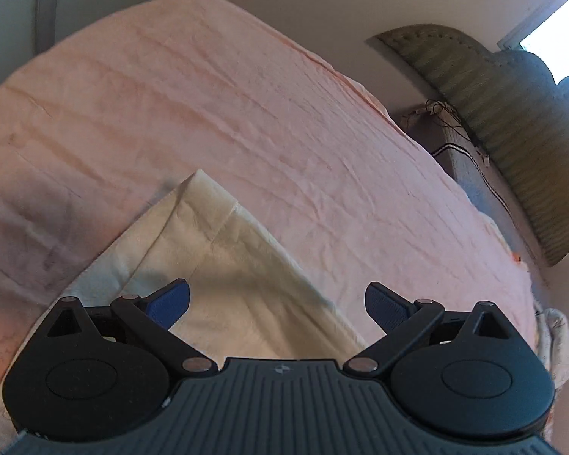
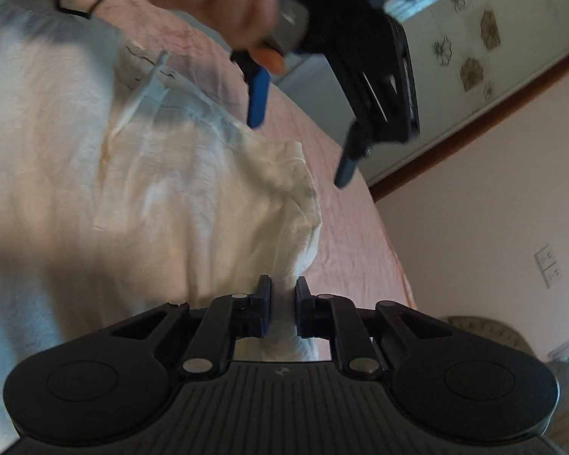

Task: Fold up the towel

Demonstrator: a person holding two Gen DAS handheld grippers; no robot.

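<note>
Towel (image 2: 140, 174), cream and rumpled, lies across the pink bedspread (image 1: 246, 113), one corner folded over. Right gripper (image 2: 283, 303) pinches a bunched edge of it between its blue pads. Left gripper (image 1: 277, 303) hovers just above the cloth, fingers spread wide, gripping nothing; a hand (image 2: 223, 0) holds it. A green headboard (image 1: 512, 121) stands beyond.

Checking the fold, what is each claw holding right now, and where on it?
Right claw pinches the cream towel at a bunched edge. Left claw is open, holding nothing.
</note>
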